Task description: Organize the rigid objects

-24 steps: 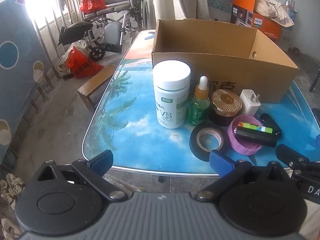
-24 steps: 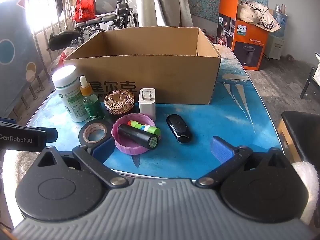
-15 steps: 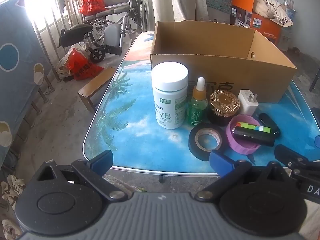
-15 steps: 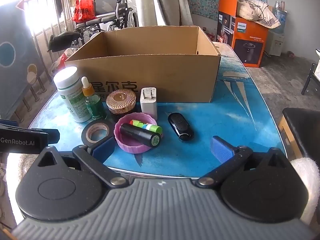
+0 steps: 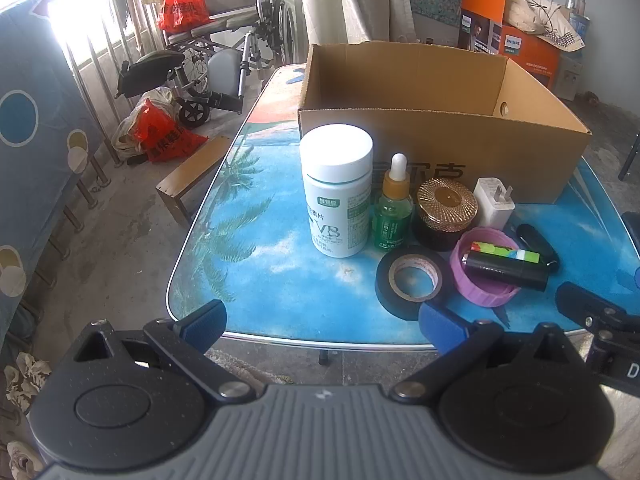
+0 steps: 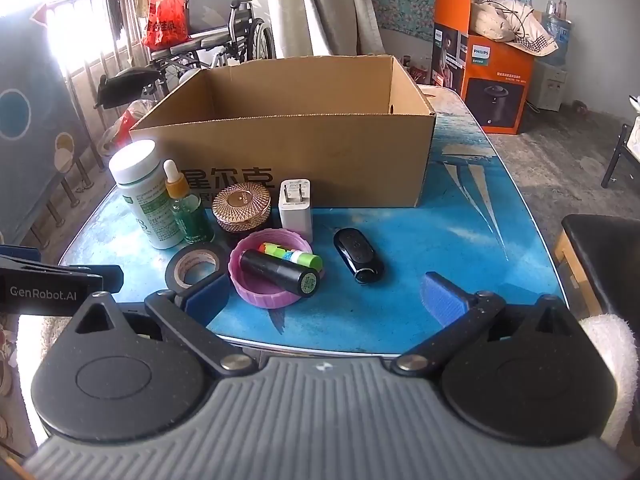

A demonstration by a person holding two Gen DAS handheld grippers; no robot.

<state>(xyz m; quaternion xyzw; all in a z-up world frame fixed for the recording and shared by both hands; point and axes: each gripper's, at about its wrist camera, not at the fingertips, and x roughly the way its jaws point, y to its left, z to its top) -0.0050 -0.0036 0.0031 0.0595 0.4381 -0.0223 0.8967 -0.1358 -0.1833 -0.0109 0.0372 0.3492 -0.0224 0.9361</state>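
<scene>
An open cardboard box [image 5: 440, 136] [image 6: 288, 152] stands at the back of the blue table. In front of it stand a white pill bottle [image 5: 338, 196] [image 6: 144, 196], a green dropper bottle [image 5: 394, 208] [image 6: 186, 212], a gold-lidded jar [image 5: 446, 212] [image 6: 242, 212] and a white charger [image 5: 494, 204] [image 6: 296, 208]. A black tape roll [image 5: 412, 282] [image 6: 196, 266], a purple lid [image 5: 484, 296] [image 6: 268, 300] holding a black tube [image 6: 280, 272] and a colourful stick [image 6: 292, 254], and a black key fob [image 6: 358, 254] lie nearer. My left gripper [image 5: 322, 326] and right gripper [image 6: 326, 298] are open and empty at the front edge.
A wheelchair [image 5: 208, 56], red bags [image 5: 160, 132] and a low wooden bench [image 5: 188, 176] are on the floor to the left. An orange Philips box [image 6: 488, 80] stands at the back right. A dark stool [image 6: 600, 256] is right of the table.
Both grippers have drawn back and risen slightly; the objects sit a little lower and farther in view. Nothing on the table has moved.
</scene>
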